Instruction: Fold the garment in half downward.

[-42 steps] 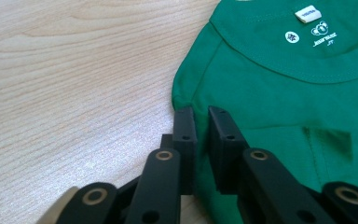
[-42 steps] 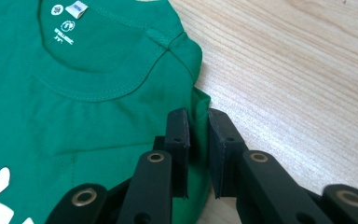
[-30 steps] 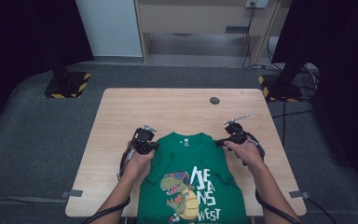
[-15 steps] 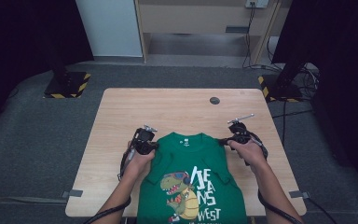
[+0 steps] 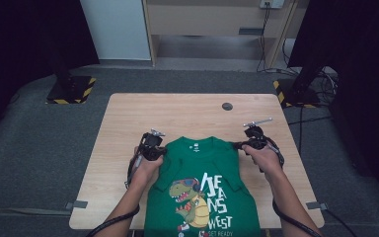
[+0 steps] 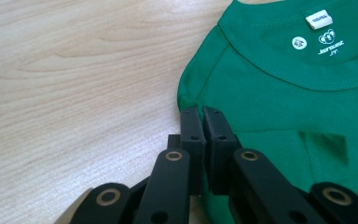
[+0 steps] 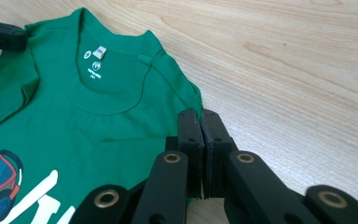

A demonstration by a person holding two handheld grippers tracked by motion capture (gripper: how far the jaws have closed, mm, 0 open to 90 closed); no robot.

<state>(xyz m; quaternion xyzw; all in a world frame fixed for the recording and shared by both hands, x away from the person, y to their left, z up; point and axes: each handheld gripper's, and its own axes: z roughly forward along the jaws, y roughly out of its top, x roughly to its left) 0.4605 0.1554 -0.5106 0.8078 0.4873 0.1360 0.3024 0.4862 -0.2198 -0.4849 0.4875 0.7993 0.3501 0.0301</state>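
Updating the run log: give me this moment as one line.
left gripper: shut on shirt's shoulder edge | right gripper: shut on opposite shoulder edge | green T-shirt: flat, print up | table: wooden

A pale wooden counter (image 5: 128, 128) stands on grey carpet (image 5: 34, 153). Toward one o'clock on its top sits a small dark round disc (image 5: 227, 106). At ten o'clock off the counter, a black stand base edged with yellow-black hazard tape (image 5: 70, 89) rests on the carpet; another (image 5: 296, 92) sits at two o'clock, with black cables (image 5: 325, 84) tangled beside it.
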